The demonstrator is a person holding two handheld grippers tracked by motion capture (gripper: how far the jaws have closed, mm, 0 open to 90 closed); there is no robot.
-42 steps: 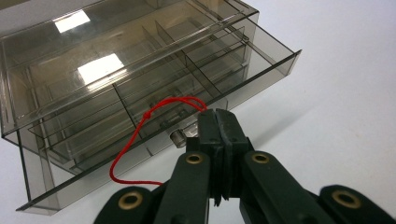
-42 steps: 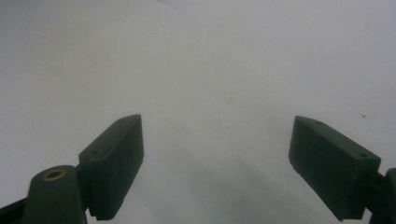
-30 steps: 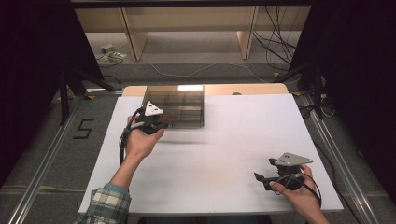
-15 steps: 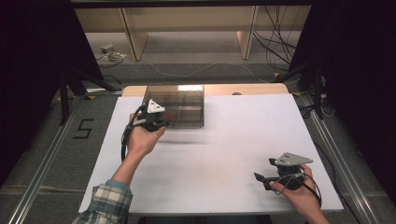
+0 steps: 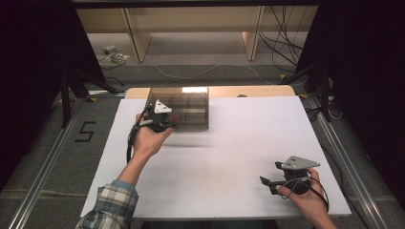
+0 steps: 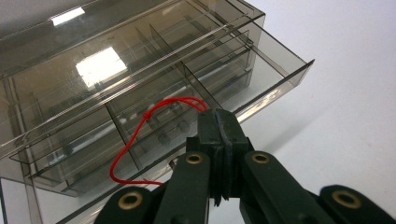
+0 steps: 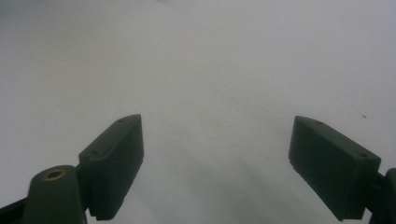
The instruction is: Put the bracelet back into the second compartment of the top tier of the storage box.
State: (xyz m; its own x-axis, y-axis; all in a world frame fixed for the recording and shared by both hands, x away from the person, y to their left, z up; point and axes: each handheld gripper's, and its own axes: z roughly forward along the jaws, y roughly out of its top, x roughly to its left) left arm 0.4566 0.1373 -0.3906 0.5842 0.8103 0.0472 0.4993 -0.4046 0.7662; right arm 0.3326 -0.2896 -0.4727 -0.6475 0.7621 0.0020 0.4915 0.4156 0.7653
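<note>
Drawer [image 6: 261, 88] ajar | left gripper [image 6: 219, 133] clamps red string [image 6: 135, 135] | right gripper [image 7: 215, 163] fingers spread

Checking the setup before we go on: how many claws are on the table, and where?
2. The left claw is at the smoky plastic box, pinching a red string; the right claw hovers open near the table's front right.

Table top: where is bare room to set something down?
The white table is bare between the left gripper and the right gripper, and right of the clear drawer box. It is crowded at the box front, where the left gripper pinches the red string.
</note>
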